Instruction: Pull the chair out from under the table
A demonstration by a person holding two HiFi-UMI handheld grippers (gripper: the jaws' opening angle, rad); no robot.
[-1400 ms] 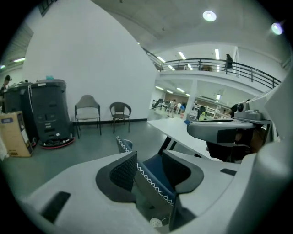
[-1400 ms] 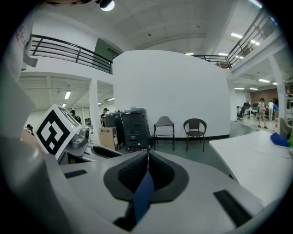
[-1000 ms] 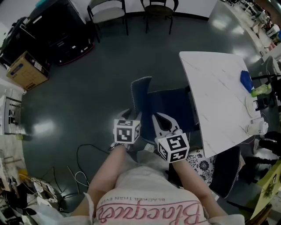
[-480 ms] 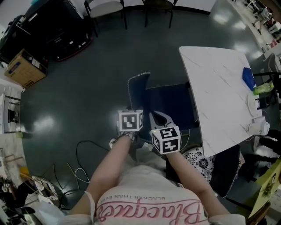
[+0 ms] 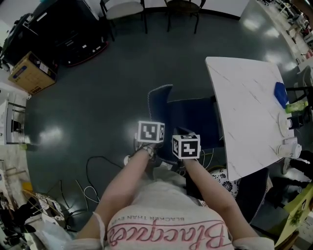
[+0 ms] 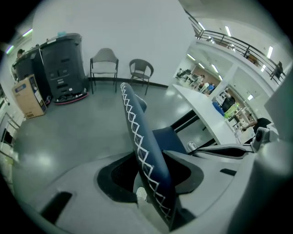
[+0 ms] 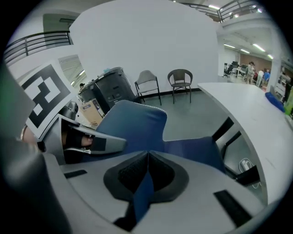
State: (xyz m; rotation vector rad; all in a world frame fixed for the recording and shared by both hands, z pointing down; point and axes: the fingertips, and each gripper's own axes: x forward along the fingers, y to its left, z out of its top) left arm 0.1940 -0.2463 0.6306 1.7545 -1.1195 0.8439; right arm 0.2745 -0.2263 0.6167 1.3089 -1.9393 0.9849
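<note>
The dark blue chair (image 5: 188,117) stands with its seat partly under the white table (image 5: 244,102). Its backrest (image 6: 137,123), edged with white zigzag stitching, runs up between the jaws of my left gripper (image 6: 151,156). Those jaws stand apart, and a gap shows on the left side of the backrest. In the head view its marker cube (image 5: 150,132) sits over the backrest's near end. My right gripper (image 7: 147,157) is just right of it, on the seat side, shut on a thin blue edge of the chair. Which edge that is I cannot tell.
Cups and a blue object (image 5: 280,94) lie on the table's right part. Two empty chairs (image 5: 127,10) stand by the far wall, beside a black cabinet (image 5: 58,29) and a cardboard box (image 5: 27,73). Cables (image 5: 93,171) trail on the floor at my left.
Both grippers have sunk onto the chair, the right one further, and their cubes now sit closer together. The right jaws seen earlier in the head view are now hidden under the cube.
</note>
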